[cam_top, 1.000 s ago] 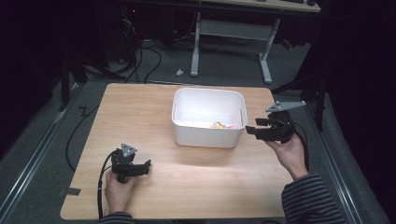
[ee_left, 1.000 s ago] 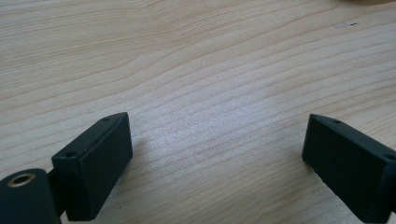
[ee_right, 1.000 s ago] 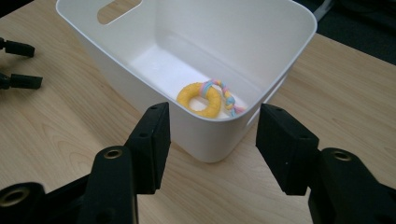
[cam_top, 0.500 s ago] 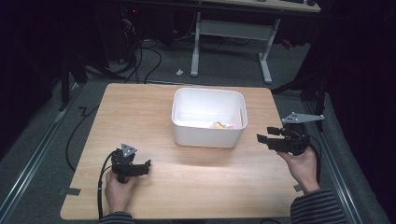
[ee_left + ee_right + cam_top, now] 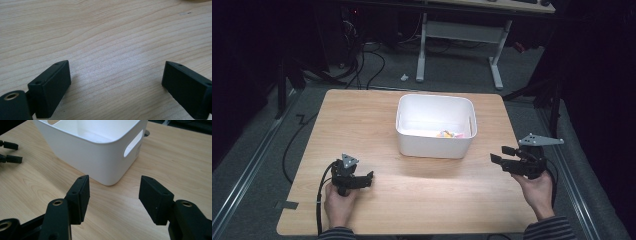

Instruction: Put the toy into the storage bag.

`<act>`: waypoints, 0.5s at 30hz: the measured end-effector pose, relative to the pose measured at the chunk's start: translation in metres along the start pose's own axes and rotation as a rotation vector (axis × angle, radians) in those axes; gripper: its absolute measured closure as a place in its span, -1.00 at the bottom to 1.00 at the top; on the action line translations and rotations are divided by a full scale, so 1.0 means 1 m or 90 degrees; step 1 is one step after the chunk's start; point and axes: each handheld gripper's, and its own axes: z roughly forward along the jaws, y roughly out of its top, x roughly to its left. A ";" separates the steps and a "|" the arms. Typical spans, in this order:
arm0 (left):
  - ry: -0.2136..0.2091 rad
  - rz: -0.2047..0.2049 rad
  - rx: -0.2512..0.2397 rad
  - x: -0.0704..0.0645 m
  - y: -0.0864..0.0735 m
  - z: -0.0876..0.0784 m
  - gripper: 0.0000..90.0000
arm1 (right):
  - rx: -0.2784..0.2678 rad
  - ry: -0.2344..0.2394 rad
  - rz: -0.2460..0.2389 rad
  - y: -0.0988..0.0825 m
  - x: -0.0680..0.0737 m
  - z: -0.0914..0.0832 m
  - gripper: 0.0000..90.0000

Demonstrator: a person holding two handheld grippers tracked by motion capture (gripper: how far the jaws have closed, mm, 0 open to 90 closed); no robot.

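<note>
- R gripper [image 5: 501,155]: lower right of high view, jaws apart, nothing between, aimed at bin corner
- L gripper [image 5: 368,176]: lower left, jaws wide, empty, over bare table [image 5: 362,115]
- white bin [image 5: 435,142]: frame centre, small coloured bits inside, clear of both grippers
</note>
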 end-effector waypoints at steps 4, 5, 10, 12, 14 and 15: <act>0.000 0.000 0.000 0.000 0.000 0.000 -0.80 | 0.002 0.000 0.008 -0.009 -0.001 0.004 -0.06; 0.000 0.000 0.000 0.000 0.000 0.000 -0.80 | 0.003 -0.001 0.009 -0.011 -0.002 0.005 -0.06; 0.000 0.000 0.000 0.000 0.000 0.000 -0.80 | 0.000 0.003 0.024 -0.022 -0.003 0.013 -0.06; 0.000 0.000 0.000 0.000 0.000 0.000 -0.80 | 0.002 0.003 0.033 -0.027 -0.004 0.018 -0.06; 0.000 0.000 0.000 0.000 0.000 0.000 -0.80 | -0.001 0.003 0.035 -0.030 -0.004 0.021 -0.07; 0.000 0.000 0.000 0.000 0.000 0.000 -0.80 | -0.001 0.004 0.036 -0.032 -0.004 0.022 -0.07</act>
